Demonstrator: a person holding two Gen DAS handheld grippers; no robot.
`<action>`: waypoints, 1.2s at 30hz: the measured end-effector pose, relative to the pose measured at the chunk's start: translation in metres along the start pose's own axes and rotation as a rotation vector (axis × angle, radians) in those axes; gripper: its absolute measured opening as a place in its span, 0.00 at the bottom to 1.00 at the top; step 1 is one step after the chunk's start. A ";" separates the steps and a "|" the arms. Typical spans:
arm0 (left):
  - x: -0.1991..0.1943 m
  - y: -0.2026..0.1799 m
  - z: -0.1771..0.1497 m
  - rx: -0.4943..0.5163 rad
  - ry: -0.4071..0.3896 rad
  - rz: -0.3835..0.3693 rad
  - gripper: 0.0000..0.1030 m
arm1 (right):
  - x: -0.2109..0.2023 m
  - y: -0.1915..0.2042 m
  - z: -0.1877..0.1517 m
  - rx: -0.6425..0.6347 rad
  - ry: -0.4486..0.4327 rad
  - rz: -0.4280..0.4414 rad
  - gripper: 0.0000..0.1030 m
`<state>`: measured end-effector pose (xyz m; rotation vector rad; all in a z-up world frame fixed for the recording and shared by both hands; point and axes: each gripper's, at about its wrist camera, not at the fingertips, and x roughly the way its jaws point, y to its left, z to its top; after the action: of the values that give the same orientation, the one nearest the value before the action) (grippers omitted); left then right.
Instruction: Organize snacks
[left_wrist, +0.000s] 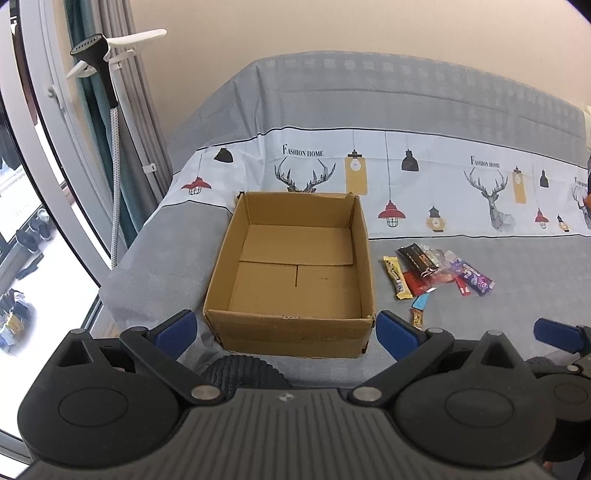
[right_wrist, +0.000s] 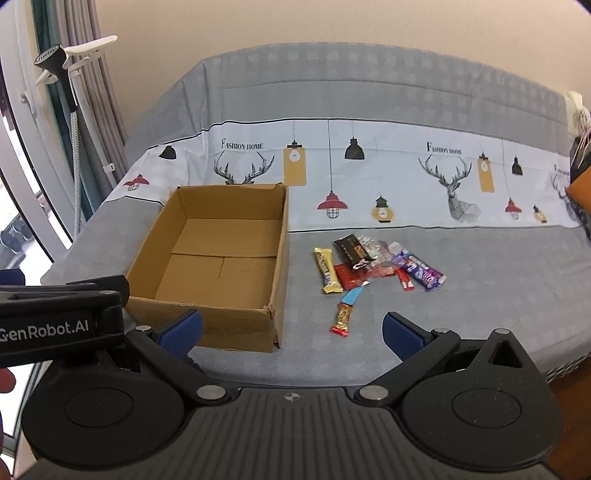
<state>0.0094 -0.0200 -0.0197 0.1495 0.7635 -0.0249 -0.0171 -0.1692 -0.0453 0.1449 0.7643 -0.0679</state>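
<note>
The cardboard box (left_wrist: 295, 273) is sitting empty ahead between the left gripper (left_wrist: 288, 330)'s wide-apart fingers. The snack pile (right_wrist: 376, 264) is lying ahead between the right gripper (right_wrist: 291, 332)'s equally spread fingers, beside the box.

We list a matt brown corrugated cardboard box (right_wrist: 210, 258) at frame centre-left, on soft, matt grey printed cloth (right_wrist: 369, 332). Right of centre, glossy foil and plastic snack wrappers (right_wrist: 373, 266); in the foreground we note matt black ribbed plastic.

Brown box (left_wrist: 291, 325), deer-print grey cloth (left_wrist: 491, 206)
</note>
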 end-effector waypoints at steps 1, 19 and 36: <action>-0.001 0.000 0.000 0.002 -0.003 0.001 1.00 | 0.000 -0.002 0.001 0.003 0.001 0.007 1.00; -0.006 -0.004 -0.003 0.002 -0.010 0.004 1.00 | -0.005 -0.001 -0.002 -0.001 -0.013 0.026 1.00; 0.003 -0.008 -0.006 0.014 0.011 0.011 1.00 | 0.006 -0.006 -0.004 0.014 0.006 0.032 1.00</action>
<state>0.0066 -0.0273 -0.0270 0.1667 0.7734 -0.0193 -0.0167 -0.1748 -0.0533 0.1704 0.7676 -0.0420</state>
